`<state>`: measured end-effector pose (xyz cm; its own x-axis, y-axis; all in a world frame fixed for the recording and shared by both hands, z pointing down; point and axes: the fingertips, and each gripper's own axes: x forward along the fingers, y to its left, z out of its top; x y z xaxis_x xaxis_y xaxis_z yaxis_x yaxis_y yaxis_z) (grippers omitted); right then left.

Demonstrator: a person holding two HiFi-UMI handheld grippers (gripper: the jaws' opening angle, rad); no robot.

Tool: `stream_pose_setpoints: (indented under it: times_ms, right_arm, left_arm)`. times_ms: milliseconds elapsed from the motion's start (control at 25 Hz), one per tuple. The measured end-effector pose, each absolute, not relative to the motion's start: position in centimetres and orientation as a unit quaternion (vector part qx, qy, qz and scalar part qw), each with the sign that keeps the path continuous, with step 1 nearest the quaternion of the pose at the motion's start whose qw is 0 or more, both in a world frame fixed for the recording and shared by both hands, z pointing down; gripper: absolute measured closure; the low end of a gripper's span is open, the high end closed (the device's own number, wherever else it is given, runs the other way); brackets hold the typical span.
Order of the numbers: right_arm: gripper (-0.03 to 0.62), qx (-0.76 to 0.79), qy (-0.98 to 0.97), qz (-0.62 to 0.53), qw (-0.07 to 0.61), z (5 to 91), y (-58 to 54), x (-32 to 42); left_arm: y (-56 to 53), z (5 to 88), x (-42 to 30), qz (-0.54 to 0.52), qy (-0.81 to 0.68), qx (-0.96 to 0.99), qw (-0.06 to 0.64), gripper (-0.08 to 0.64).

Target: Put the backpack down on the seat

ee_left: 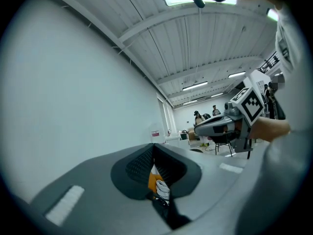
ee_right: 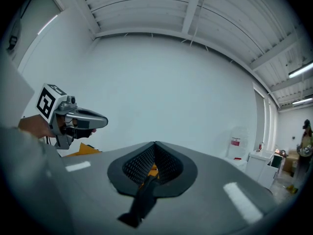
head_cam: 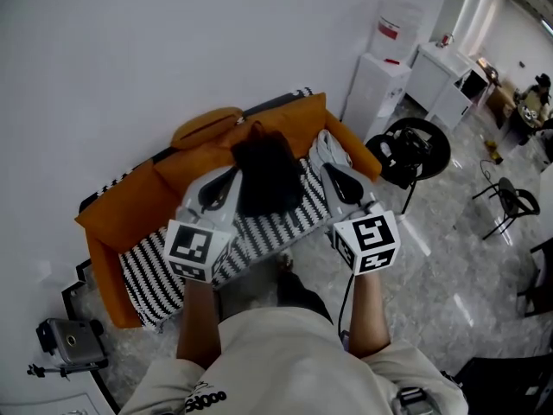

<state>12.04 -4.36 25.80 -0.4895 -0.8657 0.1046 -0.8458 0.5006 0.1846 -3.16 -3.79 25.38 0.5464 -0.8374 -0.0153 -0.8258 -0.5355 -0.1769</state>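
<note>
Beige short-sleeved shirt (head_cam: pixel 285 353); grey left tool (ee_left: pixel 154 173), right tool (ee_right: pixel 155 163); 2 black-white marker cubes (head_cam: pixel 192 249) (head_cam: pixel 370 240).

No legible text: shirt print (head_cam: pixel 205 399) and water-bottle label (head_cam: pixel 388 29) too small.

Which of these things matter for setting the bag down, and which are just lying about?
In the job: backpack, gripped by left claw and right claw; striped seat.
Just lying about: water dispenser, black chair, camera.
</note>
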Motion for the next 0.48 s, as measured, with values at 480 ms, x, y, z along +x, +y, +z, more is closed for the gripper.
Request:
stream_pose_setpoints:
  times_ms: [480]
  right_arm:
    - [0.591, 0.498, -0.861, -0.048, 0.095, 26.40, -4.41, 12.41]
  left_arm:
    - [-3.60, 26.15, -3.34, -0.040, 0.483, -0.872, 0.073, 0.549]
